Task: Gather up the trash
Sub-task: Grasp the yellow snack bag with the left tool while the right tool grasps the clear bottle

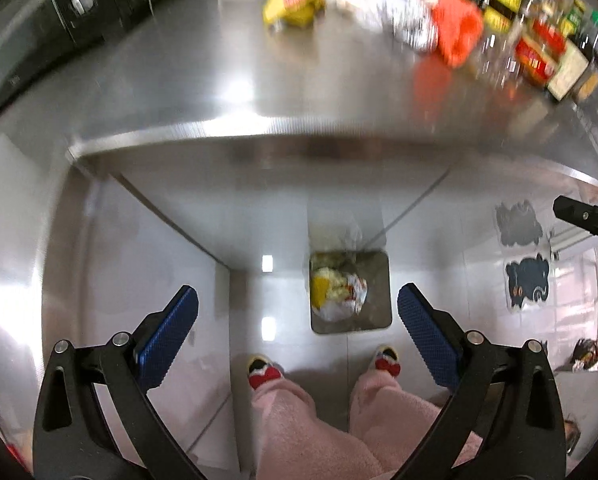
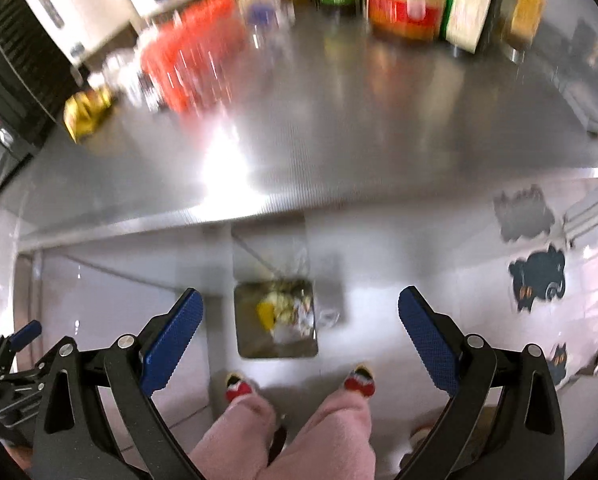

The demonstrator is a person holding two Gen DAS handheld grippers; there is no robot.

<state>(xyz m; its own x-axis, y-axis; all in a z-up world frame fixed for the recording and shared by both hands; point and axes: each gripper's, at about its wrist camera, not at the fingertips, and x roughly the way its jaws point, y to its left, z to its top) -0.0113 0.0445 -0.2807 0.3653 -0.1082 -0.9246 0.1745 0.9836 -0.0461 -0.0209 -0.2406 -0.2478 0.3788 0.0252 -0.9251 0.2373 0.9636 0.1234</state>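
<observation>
- Both grippers hang high over the floor, aimed steeply down, with the bin (image 1: 350,292) as our landmark, standing on the floor just in front of the steel counter (image 1: 219,92).
- Left gripper (image 1: 298,334): blue pads spread wide, nothing between them, the bin showing below and a touch right of centre.
- Right gripper (image 2: 300,336): same story, pads splayed and empty, the bin sitting just inside its left pad in that view.
- Inside the bin lies a heap of crumpled wrappers (image 1: 339,292), white with a yellow patch.
- More trash waits up on the counter, well beyond the bin: a yellow packet (image 1: 295,0), crumpled white paper (image 1: 395,8) beside it, and an orange-red bag (image 1: 457,26) next along (the blur is heavy here, so what each really is I only guess).
- Handling, as I judge it: all of this looks light, soft and crushable, nothing fragile; film packets may slip, so pinch a bunched fold or a thick crease, not a flat face.
- Behind the trash stands a row of jars and bottles (image 1: 539,40), stiff and probably glass; I would come in from the bin side to spare them.
- The person's pink-trousered legs (image 1: 299,420) stand just on the near side of the bin, feet either side of it.
</observation>
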